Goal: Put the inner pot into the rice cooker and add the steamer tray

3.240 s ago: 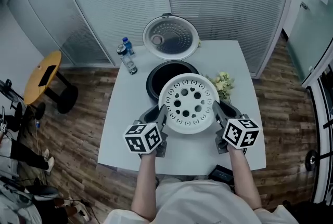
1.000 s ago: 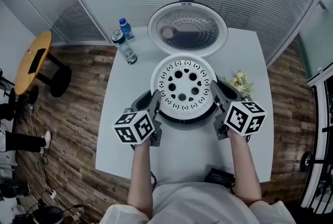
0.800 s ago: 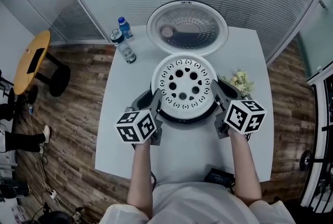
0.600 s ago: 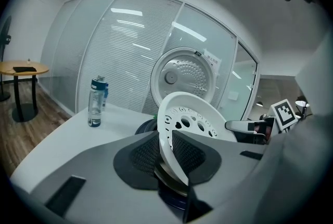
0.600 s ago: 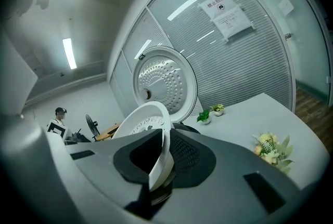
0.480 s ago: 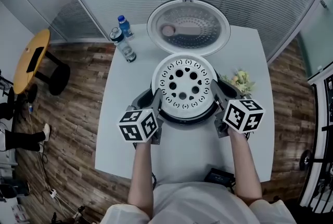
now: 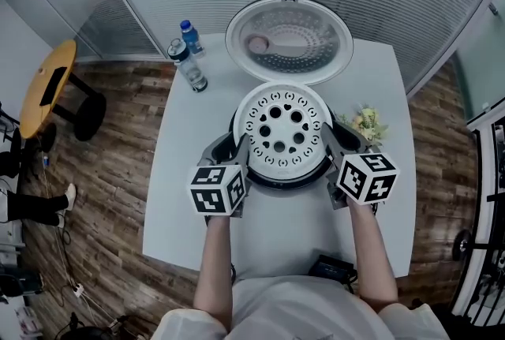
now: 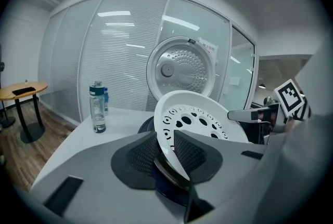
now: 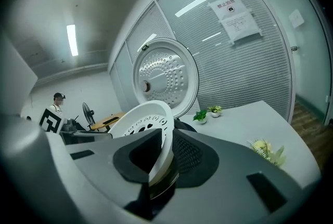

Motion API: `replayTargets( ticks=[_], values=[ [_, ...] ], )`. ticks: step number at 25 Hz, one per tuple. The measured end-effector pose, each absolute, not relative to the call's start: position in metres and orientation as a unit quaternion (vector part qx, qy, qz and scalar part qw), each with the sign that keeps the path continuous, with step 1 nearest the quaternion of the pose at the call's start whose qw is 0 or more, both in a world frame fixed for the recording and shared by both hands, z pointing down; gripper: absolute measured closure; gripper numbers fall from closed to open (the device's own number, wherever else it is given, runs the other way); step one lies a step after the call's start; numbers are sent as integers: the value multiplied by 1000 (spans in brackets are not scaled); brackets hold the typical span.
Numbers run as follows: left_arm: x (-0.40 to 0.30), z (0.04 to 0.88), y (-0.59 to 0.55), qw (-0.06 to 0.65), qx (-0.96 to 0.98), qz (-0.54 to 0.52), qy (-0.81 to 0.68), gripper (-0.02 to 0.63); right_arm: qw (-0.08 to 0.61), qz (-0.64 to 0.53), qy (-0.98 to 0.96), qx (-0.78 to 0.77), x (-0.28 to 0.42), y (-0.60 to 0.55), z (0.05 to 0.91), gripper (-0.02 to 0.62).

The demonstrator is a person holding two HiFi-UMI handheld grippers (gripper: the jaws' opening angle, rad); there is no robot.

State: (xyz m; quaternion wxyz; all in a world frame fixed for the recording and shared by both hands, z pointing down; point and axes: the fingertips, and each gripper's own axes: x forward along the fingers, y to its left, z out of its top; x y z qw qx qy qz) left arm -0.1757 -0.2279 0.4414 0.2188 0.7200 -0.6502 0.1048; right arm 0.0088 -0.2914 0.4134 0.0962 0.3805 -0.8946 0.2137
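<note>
Lowered from in front of the cooker, where it hung about three seconds back, the white steamer tray [image 7: 284,129] now lies level over the mouth of the rice cooker [image 7: 237,177], and over the last second it has hardly shifted. The left hand-held gripper [image 7: 233,154] has just been opening its jaws: the tray's rim is still between its pads [image 8: 141,153], but they stand narrow and look eased off it rather than pressing. The right hand-held gripper [image 7: 334,147] is still closed on the opposite rim, and its own view shows the white edge pinched between the pads. Under the tray a dark ring shows, which I take to be the inner pot [image 8: 167,172] already seated in the cooker, so both parts of the job look nearly done; what remains is letting go on both sides and drawing the hand-held grippers away. Nothing lies on the tray, and only darkness shows through its holes. Behind, the lid [image 7: 289,41] stands open, and two bottles [image 7: 192,72] wait on the tabletop [image 7: 189,196].
</note>
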Motion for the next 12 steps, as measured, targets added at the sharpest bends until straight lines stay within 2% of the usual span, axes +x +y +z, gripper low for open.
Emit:
replayTargets(
  ticks=[12],
  values=[
    [-174,448,-236,195,714,160,-653,494,149,148,-889,406,8,-298,424,514]
  ],
)
